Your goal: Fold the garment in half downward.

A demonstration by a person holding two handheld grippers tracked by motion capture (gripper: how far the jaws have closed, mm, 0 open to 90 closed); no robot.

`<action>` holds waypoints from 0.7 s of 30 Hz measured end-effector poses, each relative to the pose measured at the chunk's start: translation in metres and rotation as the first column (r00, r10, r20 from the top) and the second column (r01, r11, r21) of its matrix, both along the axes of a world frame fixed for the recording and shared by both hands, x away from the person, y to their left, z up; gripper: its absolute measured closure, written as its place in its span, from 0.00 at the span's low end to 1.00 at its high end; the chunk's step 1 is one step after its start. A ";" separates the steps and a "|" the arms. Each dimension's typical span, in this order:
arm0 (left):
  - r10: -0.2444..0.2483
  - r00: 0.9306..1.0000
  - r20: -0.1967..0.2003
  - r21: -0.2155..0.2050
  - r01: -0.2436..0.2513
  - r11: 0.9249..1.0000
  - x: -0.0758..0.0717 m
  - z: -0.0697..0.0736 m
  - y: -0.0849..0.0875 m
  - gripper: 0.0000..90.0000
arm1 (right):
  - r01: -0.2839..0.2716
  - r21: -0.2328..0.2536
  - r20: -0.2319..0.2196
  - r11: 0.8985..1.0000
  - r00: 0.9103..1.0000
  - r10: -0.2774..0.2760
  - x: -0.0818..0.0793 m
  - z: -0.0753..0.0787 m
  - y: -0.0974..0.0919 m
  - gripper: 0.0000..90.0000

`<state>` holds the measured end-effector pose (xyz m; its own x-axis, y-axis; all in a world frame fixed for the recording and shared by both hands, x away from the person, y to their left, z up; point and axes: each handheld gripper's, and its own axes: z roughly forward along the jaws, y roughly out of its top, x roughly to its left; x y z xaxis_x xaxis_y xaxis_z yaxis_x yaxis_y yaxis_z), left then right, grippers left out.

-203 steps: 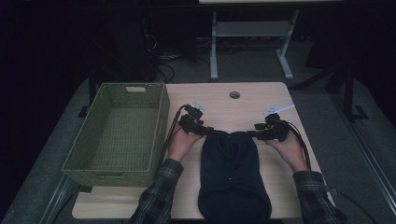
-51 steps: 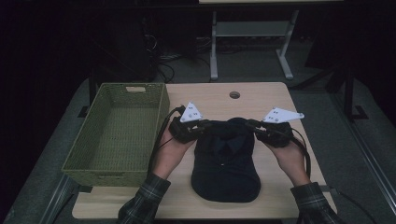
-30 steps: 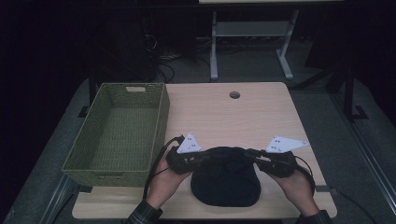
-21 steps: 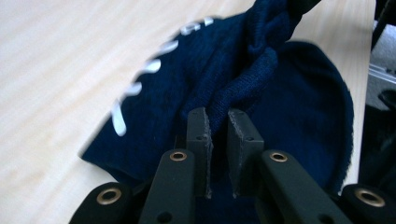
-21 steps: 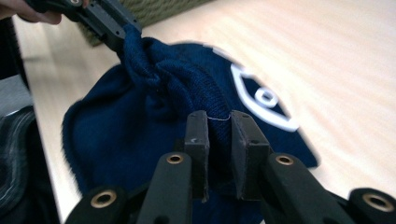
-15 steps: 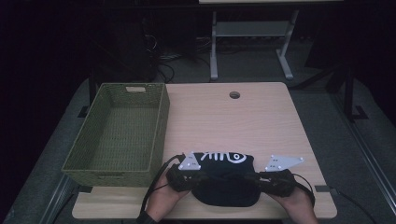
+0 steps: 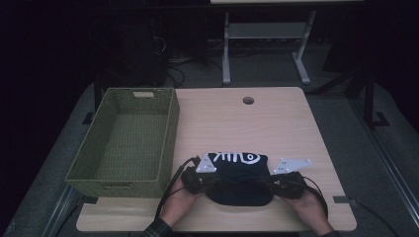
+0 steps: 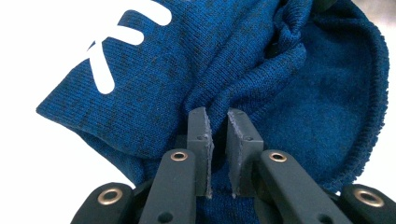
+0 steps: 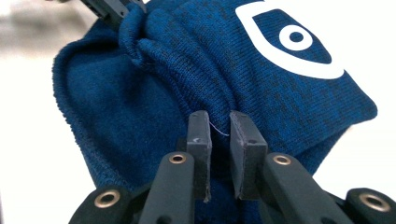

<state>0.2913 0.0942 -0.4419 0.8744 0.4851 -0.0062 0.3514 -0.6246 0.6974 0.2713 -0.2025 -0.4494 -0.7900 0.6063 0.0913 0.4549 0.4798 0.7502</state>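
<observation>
Dark blue knit garment lies folded on the near part of the wooden table, white printed graphic facing up on its far half. It sits between the two grippers, right of the green woven basket and apart from it. Basket stands at the table's left edge.

Left gripper is at the garment's left edge, held by the person's left hand. Left gripper view: jaws nearly closed, a fold of blue knit pinched between the pads, so it is clamped on the garment. Cloth bunches up just beyond the pads, with the ribbed hem curving away to the right.

Right gripper is at the garment's right edge, held by the right hand. Right gripper view: jaws likewise close together, gripping a ridge of the same knit; white eye-shaped print sits upper right. The other gripper's jaws show at the top left, biting the far bunched edge.

Grey three-cornered plates top both grippers. Round hole in the table's far side, well away from the garment
</observation>
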 end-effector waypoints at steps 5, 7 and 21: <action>-0.015 0.999 -0.043 -0.046 0.013 0.999 -0.004 0.010 0.006 0.76 | -0.008 0.036 -0.032 0.999 0.999 0.010 0.007 0.002 -0.005 0.81; -0.021 0.998 -0.051 -0.078 0.017 0.997 -0.010 0.019 0.009 0.67 | -0.020 0.063 -0.038 0.998 0.999 0.022 0.003 0.008 -0.009 0.74; 0.035 0.999 0.027 -0.157 -0.030 0.987 0.004 0.061 0.012 0.85 | -0.022 0.158 0.063 0.987 0.998 0.013 0.010 0.052 -0.023 0.89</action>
<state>0.2953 0.1063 -0.3811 0.8592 0.5083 -0.0586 0.3473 -0.4952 0.7963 0.2811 -0.2253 -0.3969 -0.8074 0.5741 0.1363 0.3984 0.3601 0.8435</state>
